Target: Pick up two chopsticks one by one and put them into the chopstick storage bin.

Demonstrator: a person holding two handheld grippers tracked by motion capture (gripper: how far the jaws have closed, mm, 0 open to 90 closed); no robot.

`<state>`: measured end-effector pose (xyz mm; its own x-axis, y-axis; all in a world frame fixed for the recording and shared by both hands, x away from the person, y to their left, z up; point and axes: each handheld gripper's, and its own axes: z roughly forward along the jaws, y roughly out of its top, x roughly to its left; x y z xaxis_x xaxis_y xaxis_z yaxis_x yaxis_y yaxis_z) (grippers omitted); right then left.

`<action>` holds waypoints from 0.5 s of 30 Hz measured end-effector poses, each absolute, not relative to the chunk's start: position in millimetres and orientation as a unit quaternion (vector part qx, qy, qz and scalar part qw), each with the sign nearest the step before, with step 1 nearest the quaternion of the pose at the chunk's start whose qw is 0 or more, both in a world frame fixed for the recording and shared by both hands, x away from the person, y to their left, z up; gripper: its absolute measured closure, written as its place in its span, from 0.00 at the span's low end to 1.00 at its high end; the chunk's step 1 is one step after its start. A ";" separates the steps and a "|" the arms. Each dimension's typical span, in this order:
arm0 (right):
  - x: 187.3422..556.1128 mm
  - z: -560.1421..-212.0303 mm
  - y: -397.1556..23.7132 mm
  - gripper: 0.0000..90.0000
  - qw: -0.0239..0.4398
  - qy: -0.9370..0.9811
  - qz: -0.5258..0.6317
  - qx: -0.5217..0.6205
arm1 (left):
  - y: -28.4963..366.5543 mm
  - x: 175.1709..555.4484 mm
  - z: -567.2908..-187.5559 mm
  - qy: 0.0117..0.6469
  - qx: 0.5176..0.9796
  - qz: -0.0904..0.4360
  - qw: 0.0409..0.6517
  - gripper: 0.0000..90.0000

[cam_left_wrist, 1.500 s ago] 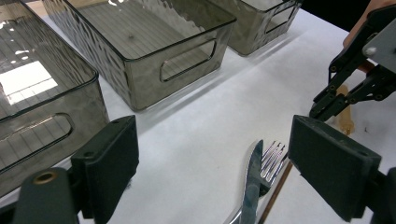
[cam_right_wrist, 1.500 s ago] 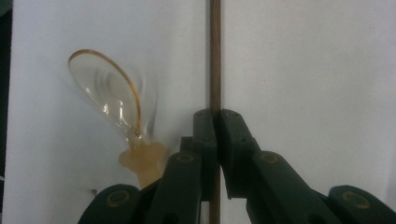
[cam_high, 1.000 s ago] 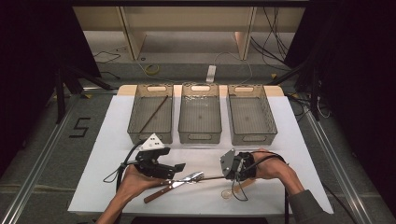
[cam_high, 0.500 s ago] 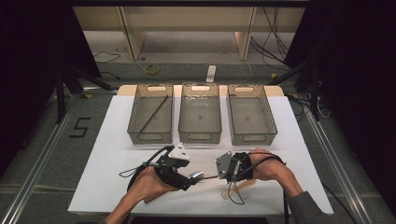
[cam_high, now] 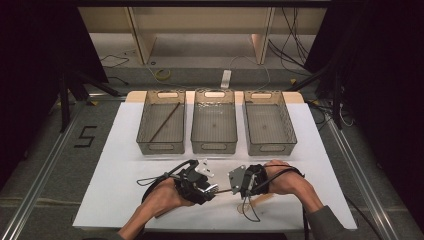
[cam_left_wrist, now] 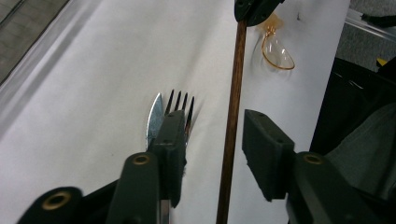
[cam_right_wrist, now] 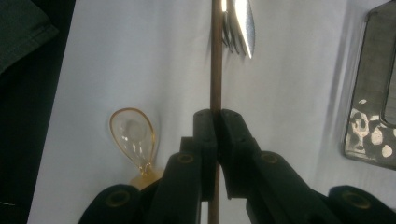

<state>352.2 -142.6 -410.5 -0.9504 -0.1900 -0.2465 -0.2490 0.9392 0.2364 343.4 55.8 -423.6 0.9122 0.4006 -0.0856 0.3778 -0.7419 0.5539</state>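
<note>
While the right gripper (cam_right_wrist: 216, 122) clamps a brown chopstick (cam_right_wrist: 215, 60) at the near middle of the table (cam_high: 120, 150), the left gripper (cam_left_wrist: 215, 144) has been closing, the stick between its half-open jaws. This looks like a handover: next, the left pads must pinch the stick before the right lets go.

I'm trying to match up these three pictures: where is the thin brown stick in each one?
High view: the brown stick bridges the two grippers, low centre.
Left gripper view: upright, centre, between the open jaws.
Right gripper view: upright, centre, clamped in the shut jaws.
Shared landmark: the clear amber spoon lies beside it.
</note>
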 end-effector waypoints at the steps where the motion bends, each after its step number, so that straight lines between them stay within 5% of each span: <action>1: 351.8 -410.7 -142.2 0.96 0.112 0.978 0.134 -0.112 | 55.2 343.4 -423.7 0.205 0.934 0.019 0.291 0.70; 15: 348.6 -409.4 -141.2 0.95 0.115 0.977 0.134 -0.121 | 51.4 342.2 -426.3 0.182 0.940 -0.012 0.289 0.92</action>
<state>348.6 -141.2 -409.4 -0.9445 -0.2053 -0.2565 -0.2669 0.9347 0.2349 342.2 51.4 -426.3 0.9332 0.3356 -0.1284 0.3497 -0.7661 0.5393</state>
